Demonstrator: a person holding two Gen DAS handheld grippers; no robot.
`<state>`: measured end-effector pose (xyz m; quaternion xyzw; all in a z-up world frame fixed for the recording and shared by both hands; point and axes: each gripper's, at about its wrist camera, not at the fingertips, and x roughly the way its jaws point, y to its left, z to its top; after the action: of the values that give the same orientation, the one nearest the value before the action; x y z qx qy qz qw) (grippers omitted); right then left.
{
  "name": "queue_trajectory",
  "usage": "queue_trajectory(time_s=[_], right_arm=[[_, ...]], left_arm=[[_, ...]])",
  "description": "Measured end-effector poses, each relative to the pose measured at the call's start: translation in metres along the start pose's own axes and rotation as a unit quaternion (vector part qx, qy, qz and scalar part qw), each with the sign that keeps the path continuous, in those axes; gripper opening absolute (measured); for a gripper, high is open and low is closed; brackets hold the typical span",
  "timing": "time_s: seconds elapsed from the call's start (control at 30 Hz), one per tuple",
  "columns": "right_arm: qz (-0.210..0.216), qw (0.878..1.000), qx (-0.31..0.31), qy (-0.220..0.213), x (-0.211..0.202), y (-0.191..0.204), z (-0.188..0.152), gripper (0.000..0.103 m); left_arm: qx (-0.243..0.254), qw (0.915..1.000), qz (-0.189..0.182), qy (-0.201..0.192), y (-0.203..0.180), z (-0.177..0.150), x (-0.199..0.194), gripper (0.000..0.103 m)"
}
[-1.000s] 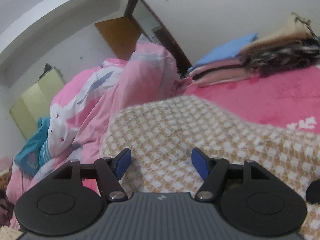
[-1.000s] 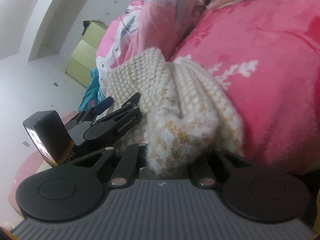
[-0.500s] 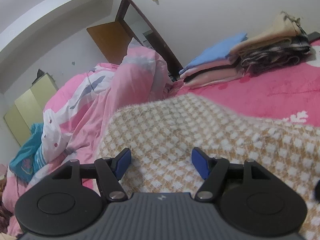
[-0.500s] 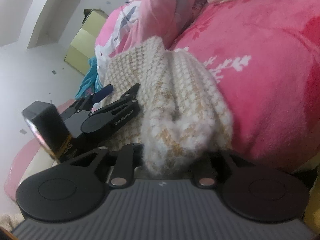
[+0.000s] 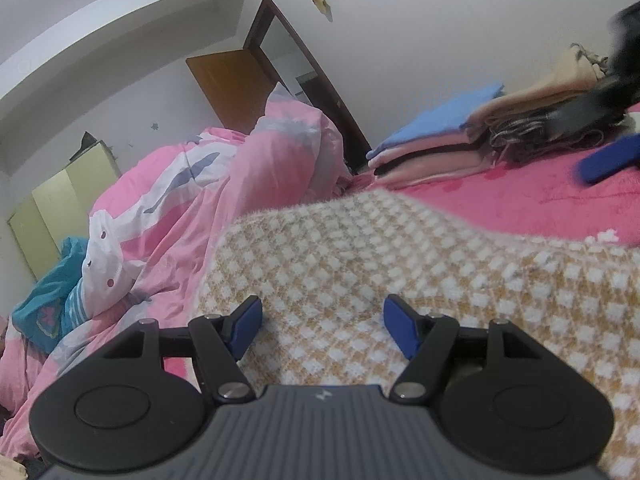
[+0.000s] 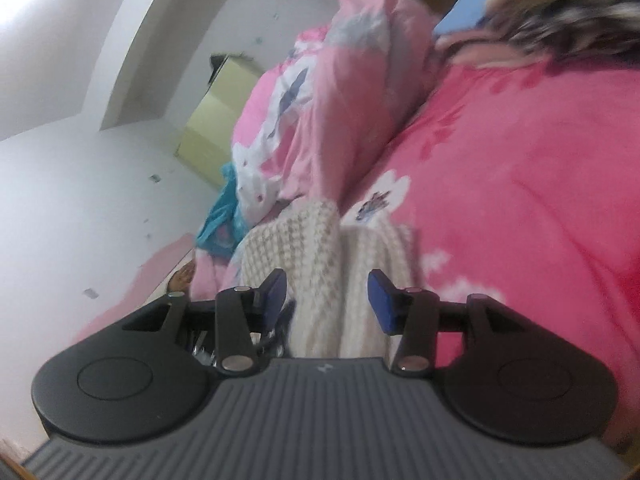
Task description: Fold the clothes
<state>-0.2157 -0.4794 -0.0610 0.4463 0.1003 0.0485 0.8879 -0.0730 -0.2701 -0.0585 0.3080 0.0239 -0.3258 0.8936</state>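
The left gripper [image 5: 322,316] hangs low over a fuzzy knit garment in a tan-and-white check [image 5: 400,264], its blue-padded fingers [image 5: 246,318] spread wide with nothing between them. The right gripper [image 6: 328,300] also has its fingers [image 6: 382,304] wide apart, gripping nothing; the knit runs up between them as two bunched ridges with a crease down the middle, and that view is blurred, so whether the pads brush the cloth I cannot tell. From the left wrist the garment lies fairly flat on the bright pink fleece bed cover [image 5: 520,200], one edge running across the bed. Such a flat spread suits a fold already laid down as well as one yet to be made; the pictures do not settle which.

Beyond it a heaped pink-and-white quilt [image 5: 208,200] fills the bed's left side. A stack of folded clothes topped by a blue piece [image 5: 436,128] sits at the far edge, probably where finished items go.
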Motion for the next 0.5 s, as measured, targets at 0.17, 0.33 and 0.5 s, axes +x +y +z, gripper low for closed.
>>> queue_trajectory(time_s=[0.17,0.33,0.5], right_arm=[[0.019,0.999,-0.026,0.031,0.029,0.001,0.008,0.038],[0.037,0.996,-0.053,0.062,0.057,0.002,0.017,0.022],[0.055,0.991,-0.079,0.092,0.086,0.003,0.025,0.022]], left_arm=[[0.0,0.9999,0.013,-0.005,-0.002,-0.002,-0.003,0.071],[-0.009,0.9998,0.018,-0.008,0.0,-0.005,-0.004,0.071],[-0.014,0.9997,0.019,-0.009,0.002,-0.006,-0.004,0.072]])
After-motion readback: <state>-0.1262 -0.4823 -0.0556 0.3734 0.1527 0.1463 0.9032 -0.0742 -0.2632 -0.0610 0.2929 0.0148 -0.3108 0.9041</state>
